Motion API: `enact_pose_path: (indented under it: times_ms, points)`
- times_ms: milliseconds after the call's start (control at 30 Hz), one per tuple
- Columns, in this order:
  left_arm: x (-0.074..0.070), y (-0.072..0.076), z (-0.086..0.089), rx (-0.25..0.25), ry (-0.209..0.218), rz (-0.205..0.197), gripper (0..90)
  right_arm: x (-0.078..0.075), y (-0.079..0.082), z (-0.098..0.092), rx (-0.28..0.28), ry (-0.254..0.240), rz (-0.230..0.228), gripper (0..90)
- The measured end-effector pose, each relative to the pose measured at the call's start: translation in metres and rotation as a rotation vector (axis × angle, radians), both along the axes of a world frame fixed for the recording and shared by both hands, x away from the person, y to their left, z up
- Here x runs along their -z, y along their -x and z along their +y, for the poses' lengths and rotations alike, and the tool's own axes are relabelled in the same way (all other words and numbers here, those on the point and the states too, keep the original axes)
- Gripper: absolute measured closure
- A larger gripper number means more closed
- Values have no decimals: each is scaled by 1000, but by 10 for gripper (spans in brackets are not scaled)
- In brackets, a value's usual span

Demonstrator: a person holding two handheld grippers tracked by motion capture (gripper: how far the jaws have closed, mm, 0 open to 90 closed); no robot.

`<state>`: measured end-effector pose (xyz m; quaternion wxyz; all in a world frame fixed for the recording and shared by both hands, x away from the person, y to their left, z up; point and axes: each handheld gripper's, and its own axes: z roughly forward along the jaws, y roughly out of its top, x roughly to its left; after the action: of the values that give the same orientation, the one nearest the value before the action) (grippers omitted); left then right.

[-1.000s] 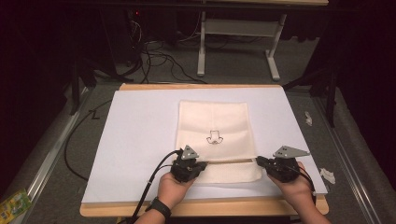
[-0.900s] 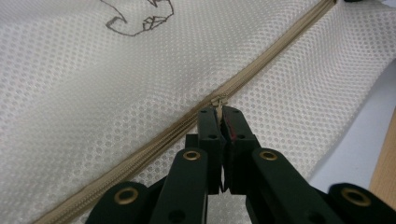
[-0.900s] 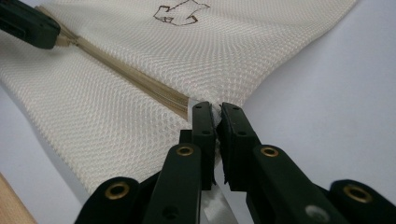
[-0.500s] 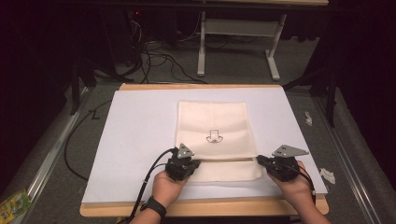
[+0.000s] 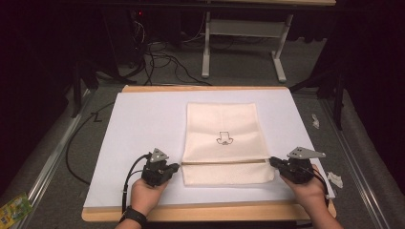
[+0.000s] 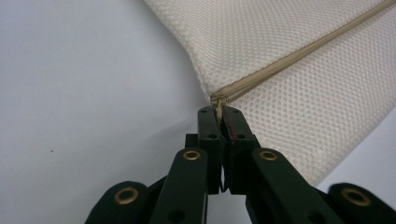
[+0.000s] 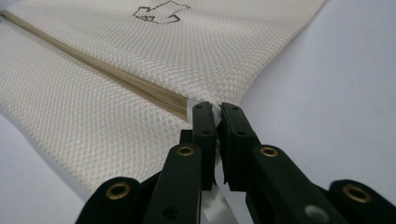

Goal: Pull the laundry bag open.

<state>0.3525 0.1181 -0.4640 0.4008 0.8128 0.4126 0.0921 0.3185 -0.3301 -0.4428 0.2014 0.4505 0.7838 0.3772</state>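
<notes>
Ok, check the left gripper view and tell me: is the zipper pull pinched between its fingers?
Yes, the shut fingers clamp the zipper pull at the bag's corner.

Cream mesh bag with tan zipper on white sheet.

A cream mesh bag lies flat near the counter's front edge, its tan zipper running across, closed.

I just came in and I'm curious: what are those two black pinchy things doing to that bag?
A person holds a gripper in each hand over a flat cream mesh zipper bag on a white table sheet. The left gripper has its jaws shut on the zipper pull at the bag's left edge. The right gripper pinches the bag's right edge, holding it steady.
</notes>
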Motion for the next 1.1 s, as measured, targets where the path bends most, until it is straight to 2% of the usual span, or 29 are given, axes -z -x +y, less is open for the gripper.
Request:
enact_pose_path:
  times_ms: [133, 267, 400, 533, 767, 833, 967, 1033, 1067, 1100]
  points:
    - [0, 1, 1, 22, 2, -21, 878, 1, 1, -2, -5, -13, 7, 859]
    - [3, 1, 0, 21, 5, -21, 876, 0, 3, -2, -5, -31, 8, 847]
    - [5, 1, 0, 22, 10, -15, 874, 1, 3, -3, -20, -21, -4, 829]
    - [6, 1, 0, 26, 15, -12, 871, 3, 3, -3, -19, -19, 12, 803]
    - [7, 1, 1, 36, 29, -9, 857, 5, 3, -2, -19, -7, 9, 769]
    - [6, 2, 1, 40, 34, -9, 824, 4, 3, -3, -17, -14, 7, 710]
    - [5, 1, 4, 28, 52, -24, 666, 4, 3, -3, -14, -25, -6, 613]
    - [2, 1, 7, 21, 64, -37, 605, 3, 3, -4, -3, -37, -16, 560]
    - [1, 1, 9, 14, 70, -43, 605, 3, 3, -4, -3, -37, -16, 560]
    - [0, 1, 10, 8, 71, -53, 559, 2, 3, -6, 5, -43, -29, 514]
